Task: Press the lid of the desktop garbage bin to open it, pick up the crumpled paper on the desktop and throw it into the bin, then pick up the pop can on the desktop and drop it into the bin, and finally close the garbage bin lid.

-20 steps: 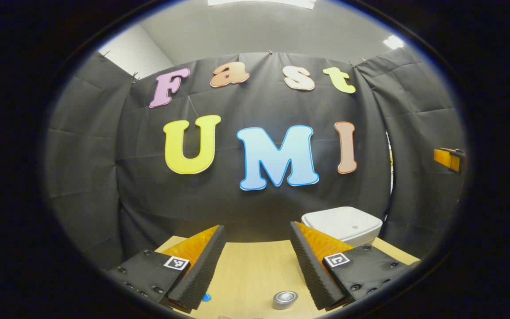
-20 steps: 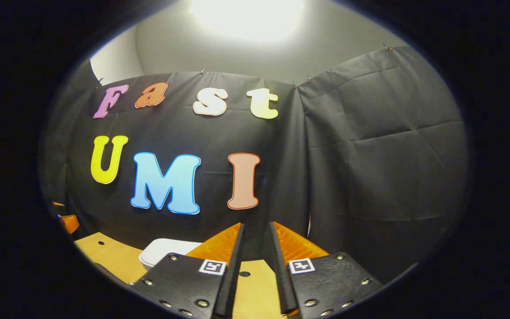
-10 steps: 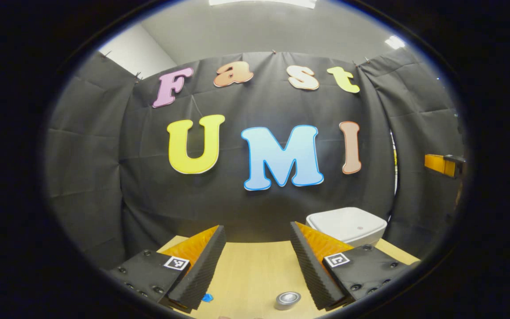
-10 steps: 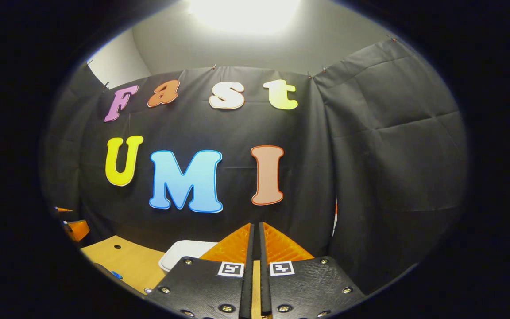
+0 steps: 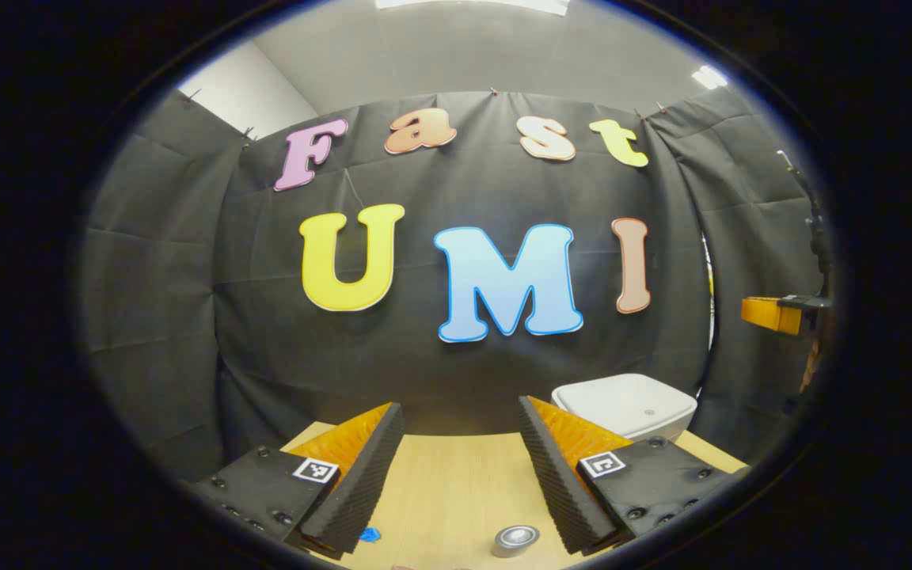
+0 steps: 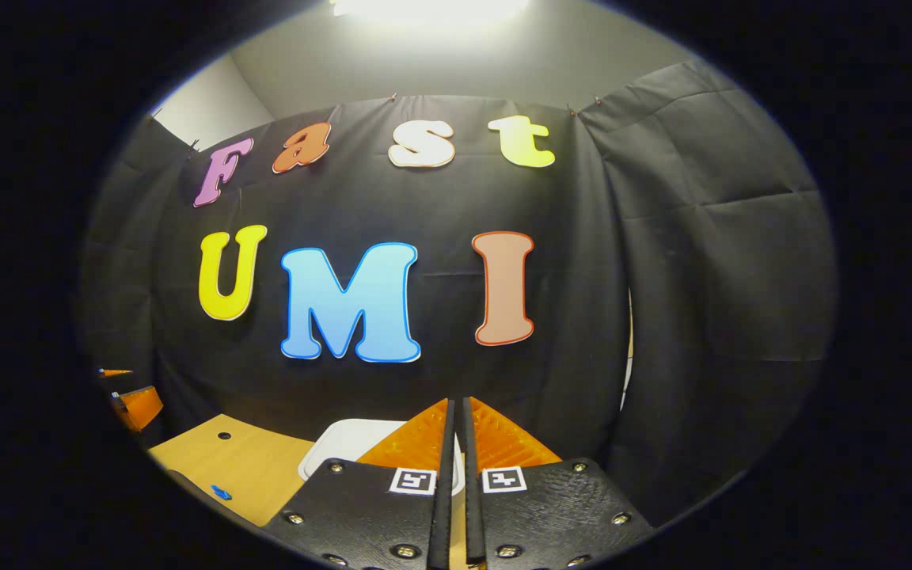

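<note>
Opening step: the garbage bin [image 5: 624,404] sits lid-down at the table's [image 5: 456,483] far right. Right gripper [image 6: 456,416], jaws clenched empty, must descend onto the lid; left gripper [image 5: 460,443] hangs released.

Left claw [image 5: 460,475] gapes wide; right claw [image 6: 457,467] closed.

The right gripper [image 6: 457,412] has closed its jaws, nothing between them.

Both views low over the table [image 5: 448,475], level, toward the booth wall; shared: bin [image 5: 622,404], wall.
</note>
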